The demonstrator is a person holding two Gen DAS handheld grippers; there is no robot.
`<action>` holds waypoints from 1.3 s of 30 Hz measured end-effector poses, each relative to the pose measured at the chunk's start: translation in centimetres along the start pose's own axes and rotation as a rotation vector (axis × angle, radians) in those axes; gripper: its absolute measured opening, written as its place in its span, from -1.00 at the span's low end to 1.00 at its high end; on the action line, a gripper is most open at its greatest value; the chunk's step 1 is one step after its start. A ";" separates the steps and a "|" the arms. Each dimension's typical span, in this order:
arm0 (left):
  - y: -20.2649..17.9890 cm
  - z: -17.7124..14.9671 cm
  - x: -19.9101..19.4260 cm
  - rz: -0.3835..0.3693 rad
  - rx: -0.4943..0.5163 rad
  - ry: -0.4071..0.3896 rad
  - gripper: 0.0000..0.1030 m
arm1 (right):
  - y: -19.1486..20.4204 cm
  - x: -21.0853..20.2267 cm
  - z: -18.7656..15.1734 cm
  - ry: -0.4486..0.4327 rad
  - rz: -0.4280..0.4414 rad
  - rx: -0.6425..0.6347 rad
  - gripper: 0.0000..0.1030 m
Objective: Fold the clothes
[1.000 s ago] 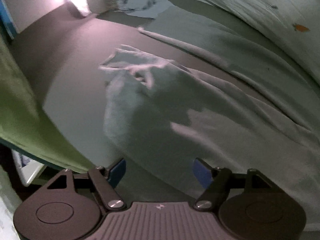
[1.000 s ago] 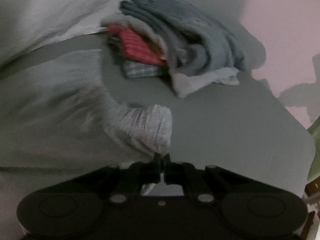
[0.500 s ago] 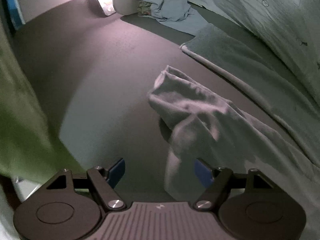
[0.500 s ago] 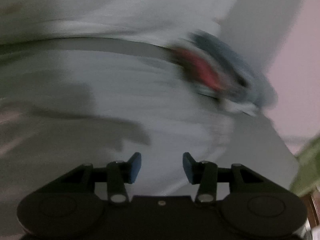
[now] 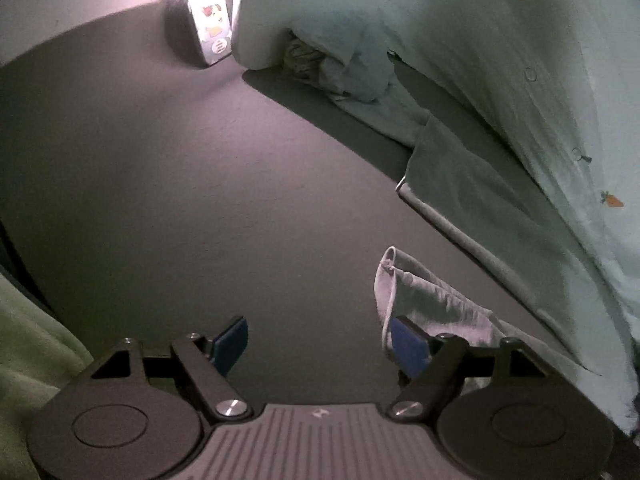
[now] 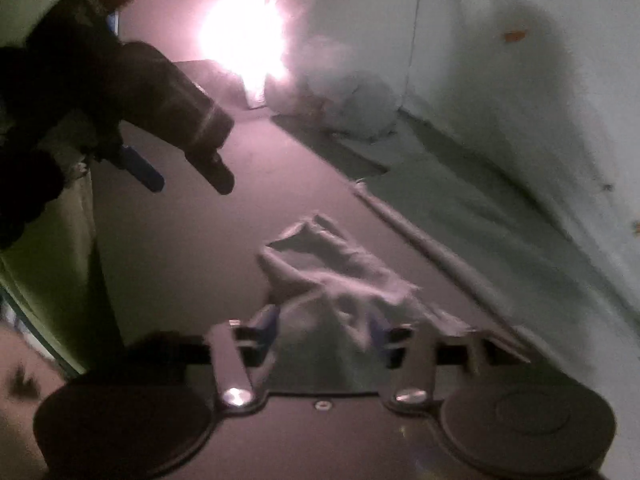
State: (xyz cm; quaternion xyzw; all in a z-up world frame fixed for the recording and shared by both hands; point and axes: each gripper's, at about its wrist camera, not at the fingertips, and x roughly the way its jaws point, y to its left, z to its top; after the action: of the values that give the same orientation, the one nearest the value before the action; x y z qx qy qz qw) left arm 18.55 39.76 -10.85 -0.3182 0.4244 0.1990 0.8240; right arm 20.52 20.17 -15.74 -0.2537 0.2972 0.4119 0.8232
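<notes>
From my left wrist view, the left tool point(image 5: 318, 344) stands with its jaws wide apart over the bare dark counter point(image 5: 200, 200), nothing between the blue pads point(image 5: 230, 342). They have just been opening a little further. The crumpled pale grey garment point(image 5: 424, 292) lies on the counter at lower right, its bunched end just beside the right-hand pad; I cannot tell whether cloth and pad touch. Behind it a grey-green towel point(image 5: 472, 192) with a hemmed edge is spread flat, and beyond that hangs a pale sheet point(image 5: 520, 80) printed with small orange carrots. A heap of light blue clothes point(image 5: 352, 72) sits at the far end, next to a small carton point(image 5: 212, 28) with a cartoon picture, under a strong glare. A green cloth point(image 5: 28, 340) hangs at the left edge.

From my right wrist view, which is blurred, the right tool point(image 6: 324, 330) has its jaws parted and they have just been opening. The grey garment point(image 6: 336, 272) lies ahead of them, its near end reaching in between the pads point(image 6: 268, 320), but I see no pad pressing on it. The left tool point(image 6: 184, 172) shows at upper left, dark, with one blue pad visible, held above the counter point(image 6: 180, 240) and apart from the garment. The towel point(image 6: 460, 216) and sheet point(image 6: 520, 60) run along the right.
</notes>
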 end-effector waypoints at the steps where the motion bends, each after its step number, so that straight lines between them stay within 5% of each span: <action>1: 0.1 0.0 0.2 -0.014 0.011 0.009 0.60 | -0.1 1.0 0.1 0.030 0.000 0.015 -0.01; 2: 0.1 0.0 0.4 -0.028 0.022 0.019 0.60 | -0.2 1.8 0.1 0.060 0.000 0.028 -0.13; 4: -0.2 -0.1 1.1 -0.058 0.047 0.047 0.60 | -1.3 3.0 -0.6 0.121 -0.008 0.090 -0.94; 6: -0.8 0.0 1.7 -0.077 0.078 0.074 0.60 | -3.3 2.8 -1.4 0.119 0.015 0.231 -0.96; 10: -2.4 0.0 2.2 -0.131 0.174 0.096 0.60 | -11.1 -1.4 -4.0 0.018 -0.005 0.715 -0.96; 13: -3.3 0.0 3.0 -0.144 0.208 0.109 0.60 | -17.2 -3.9 -9.9 -0.002 -0.185 1.095 -0.92; 15: -4.0 0.1 3.8 -0.155 0.220 0.122 0.60 | -19.8 -4.7 -13.5 0.091 -0.354 1.197 -0.81; 17: -4.9 0.3 4.6 -0.173 0.241 0.138 0.60 | -20.5 -6.0 -15.4 0.139 -0.447 1.194 -0.68; 20: -6.9 0.1 5.7 -0.206 0.306 0.166 0.60 | -19.5 -8.1 -16.4 0.128 -0.504 1.167 -0.09; 23: -9.3 -0.5 6.8 -0.253 0.373 0.209 0.60 | -17.3 -8.4 -16.1 0.139 -0.525 1.109 -0.11; 28: -13.8 -1.6 8.5 -0.328 0.518 0.276 0.60 | -14.1 -8.1 -14.6 0.116 -0.413 1.024 -0.12; 31: -15.6 -2.3 9.2 -0.342 0.565 0.305 0.60 | -12.7 -7.4 -12.8 0.129 -0.399 0.855 -0.09; 33: -16.1 -2.6 9.4 -0.341 0.584 0.309 0.60 | -11.9 -6.7 -11.3 0.159 -0.426 0.721 0.15; 35: -16.3 -2.7 9.3 -0.339 0.597 0.309 0.60 | -11.1 -5.9 -10.2 0.177 -0.438 0.599 0.20; 39: -16.5 -2.2 9.4 -0.353 0.580 0.316 0.60 | -10.9 -4.4 -9.4 0.210 -0.407 0.502 0.20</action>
State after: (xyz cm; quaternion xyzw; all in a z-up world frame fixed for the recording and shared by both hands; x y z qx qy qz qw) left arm 32.44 26.94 -13.74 -0.1665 0.5236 -0.1262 0.8260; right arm 24.78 5.87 -17.30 -0.1382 0.4159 0.1245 0.8902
